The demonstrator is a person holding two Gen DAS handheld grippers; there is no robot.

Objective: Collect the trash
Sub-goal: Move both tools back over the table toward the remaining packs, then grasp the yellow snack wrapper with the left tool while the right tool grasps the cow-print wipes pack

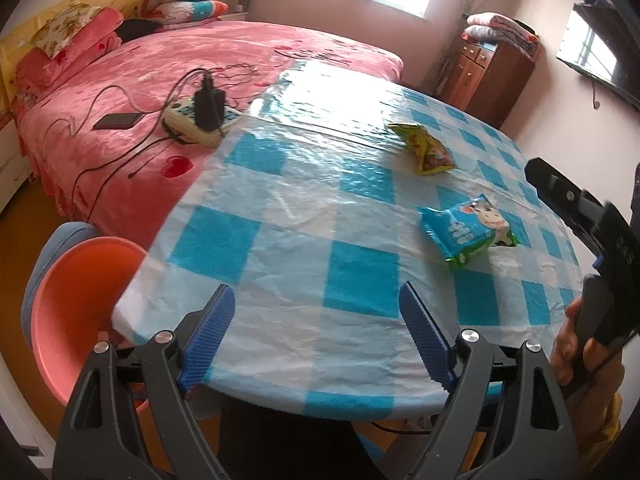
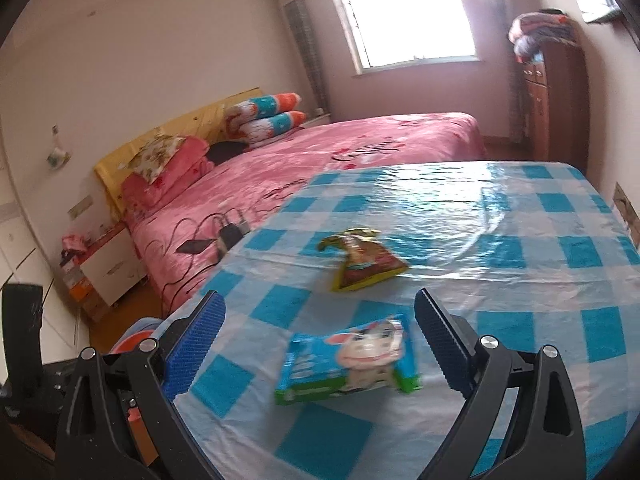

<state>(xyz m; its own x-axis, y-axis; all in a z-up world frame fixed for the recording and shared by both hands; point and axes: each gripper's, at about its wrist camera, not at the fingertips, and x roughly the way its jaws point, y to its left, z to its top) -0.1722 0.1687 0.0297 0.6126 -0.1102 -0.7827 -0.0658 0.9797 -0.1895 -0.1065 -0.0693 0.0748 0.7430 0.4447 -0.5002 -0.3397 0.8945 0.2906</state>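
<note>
Both grippers, left point(image 1: 316, 330) and right point(image 2: 320, 344), gape empty; the slick blue packet point(image 2: 348, 360) at twelve o'clock could skid off the glossy cloth point(image 2: 500, 240).

left gripper point(image 1: 316, 332): jaws wide apart, empty, over tabletop point(image 1: 280, 208) near edge | right gripper point(image 2: 318, 354): jaws wide apart, tilted down over tabletop, nothing gripped | hand point(image 1: 576, 344) on right gripper's handle

Each hand-held gripper point(image 1: 316, 332) has 2 black arms, silver screws and ribbed blue pads point(image 2: 192, 348); yellow sleeve point(image 1: 604, 432).
</note>
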